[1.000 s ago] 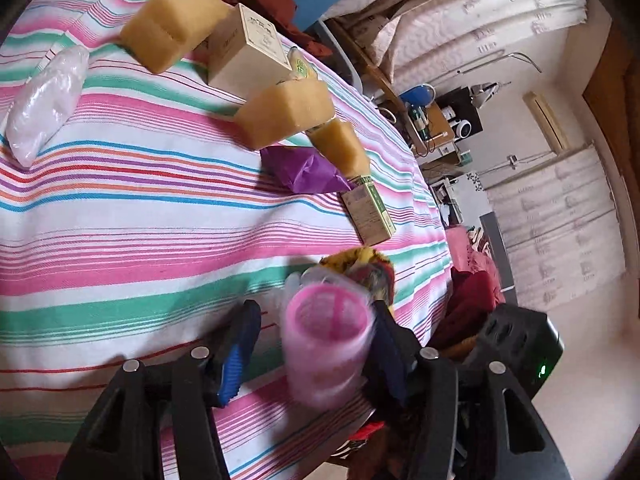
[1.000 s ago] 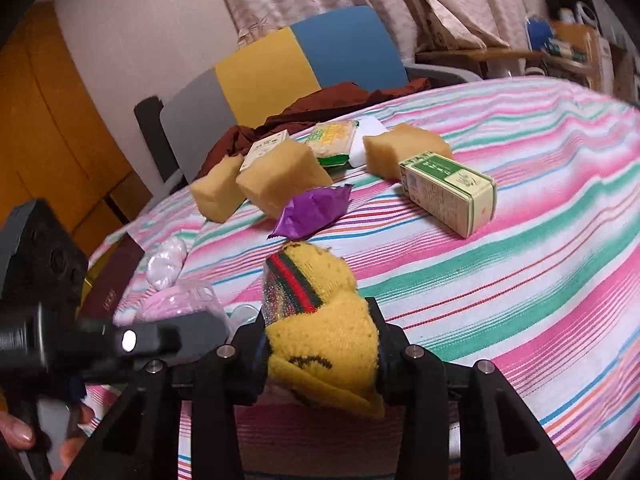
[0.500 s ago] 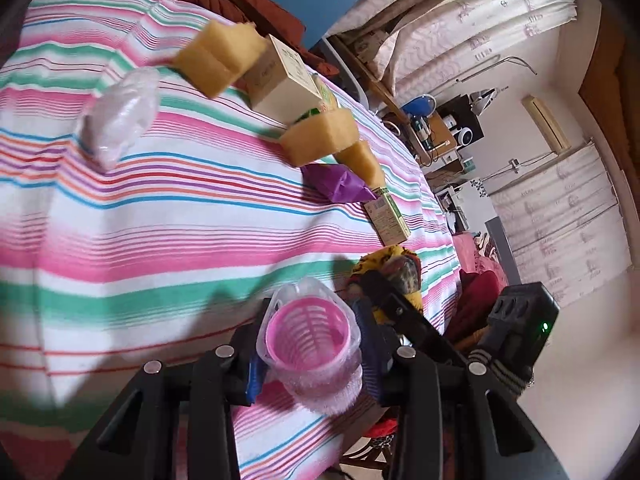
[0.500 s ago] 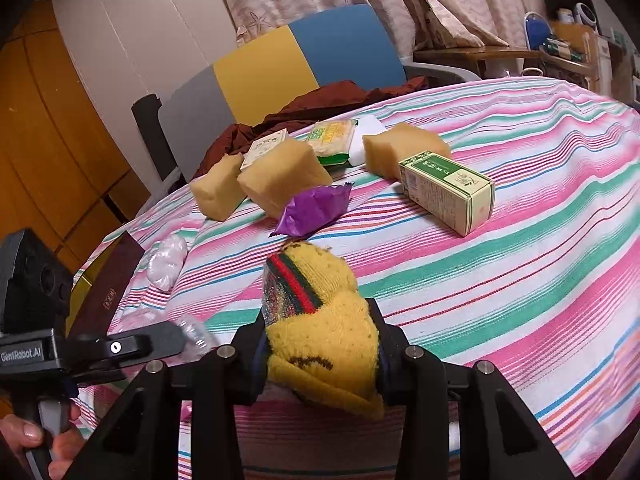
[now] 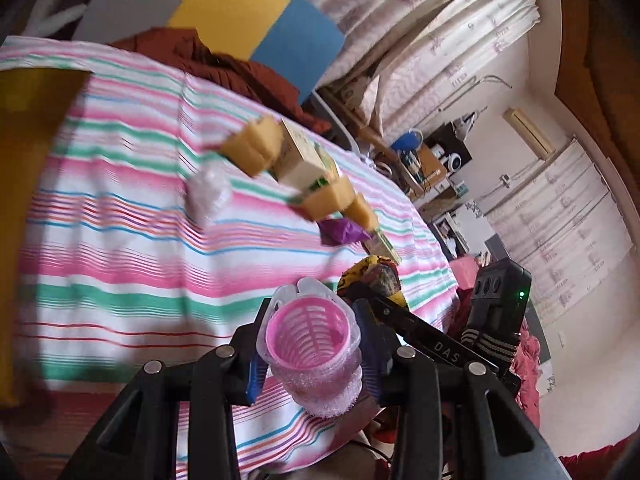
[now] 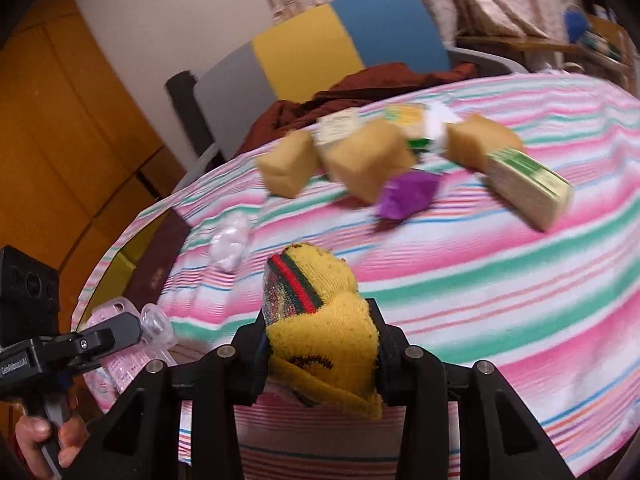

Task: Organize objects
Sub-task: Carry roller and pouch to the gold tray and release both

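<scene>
My left gripper (image 5: 310, 354) is shut on a pink ribbed plastic cup (image 5: 312, 344) in a clear wrapper, held above the near edge of the striped table (image 5: 120, 240). My right gripper (image 6: 320, 344) is shut on a yellow sock (image 6: 320, 320) with red and green stripes, held over the table's near edge. The sock also shows in the left wrist view (image 5: 372, 276), just right of the cup. The cup and left gripper show at the lower left of the right wrist view (image 6: 116, 344).
Further back on the table lie tan sponge blocks (image 6: 368, 160), a purple wrapper (image 6: 408, 196), a green-and-cream box (image 6: 528, 188), a white plastic bag (image 6: 230, 240) and a snack packet (image 6: 404, 116). A yellow, blue and grey chair (image 6: 320, 44) with brown cloth stands behind.
Both grippers have lifted and pulled back from the table with their objects held. The view has tilted up, so the table items look farther away and blurred.
</scene>
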The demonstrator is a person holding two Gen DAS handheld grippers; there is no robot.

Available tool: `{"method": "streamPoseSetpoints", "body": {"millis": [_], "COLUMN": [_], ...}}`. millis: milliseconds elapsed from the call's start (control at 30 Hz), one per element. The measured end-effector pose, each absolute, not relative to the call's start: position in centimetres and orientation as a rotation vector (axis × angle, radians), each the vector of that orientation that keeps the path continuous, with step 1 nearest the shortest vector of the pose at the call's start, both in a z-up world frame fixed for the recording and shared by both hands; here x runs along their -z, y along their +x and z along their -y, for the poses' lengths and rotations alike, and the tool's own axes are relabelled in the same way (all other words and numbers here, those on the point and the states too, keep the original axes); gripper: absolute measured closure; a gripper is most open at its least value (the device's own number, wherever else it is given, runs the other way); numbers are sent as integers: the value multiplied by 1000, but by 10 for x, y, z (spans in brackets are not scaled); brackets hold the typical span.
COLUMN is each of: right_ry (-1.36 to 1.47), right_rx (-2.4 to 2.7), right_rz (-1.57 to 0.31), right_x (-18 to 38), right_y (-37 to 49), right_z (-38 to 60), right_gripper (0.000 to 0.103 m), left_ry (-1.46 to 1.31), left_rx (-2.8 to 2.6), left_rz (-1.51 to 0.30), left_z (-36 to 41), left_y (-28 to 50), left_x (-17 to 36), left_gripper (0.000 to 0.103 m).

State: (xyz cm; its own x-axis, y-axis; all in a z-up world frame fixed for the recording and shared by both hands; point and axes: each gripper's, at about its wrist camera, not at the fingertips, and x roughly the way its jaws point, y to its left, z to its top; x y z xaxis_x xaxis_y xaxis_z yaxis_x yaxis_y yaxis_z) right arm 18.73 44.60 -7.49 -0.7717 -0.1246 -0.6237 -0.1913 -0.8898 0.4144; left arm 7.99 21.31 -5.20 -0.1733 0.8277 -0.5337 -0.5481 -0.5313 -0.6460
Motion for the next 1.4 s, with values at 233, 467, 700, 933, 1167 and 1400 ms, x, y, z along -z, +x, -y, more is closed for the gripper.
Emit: {"method": "streamPoseSetpoints", "body": {"millis": [233, 467, 700, 933, 1167, 1400], "right_ry": [-1060, -1106, -1279, -1536, -1572, -1477], "right_rx": [-2972, -3148, -3227, -3123, -3067, -3117], "right_rz": [-738, -710, -651, -710, -919, -855], "right_x": [50, 28, 24, 46, 66, 54], "right_y": [150, 111, 62, -6, -29, -2], "right_z": [-393, -316, -243, -187, -165, -170], "right_gripper": [61, 61, 61, 58, 33, 25], "left_ry": [-1036, -985, -1023, -1114, -1154, -1132], "left_rx": [-1974, -2152, -2299, -2398, -2453, -2518], "left_rz": [448, 538, 613, 673, 661, 716], "left_z": [-152, -71, -9, 29, 52, 67], "left_y": [63, 27, -17, -53, -65, -62], "left_x": [32, 22, 34, 56, 70, 67], "left_gripper": [65, 65, 65, 65, 65, 62]}}
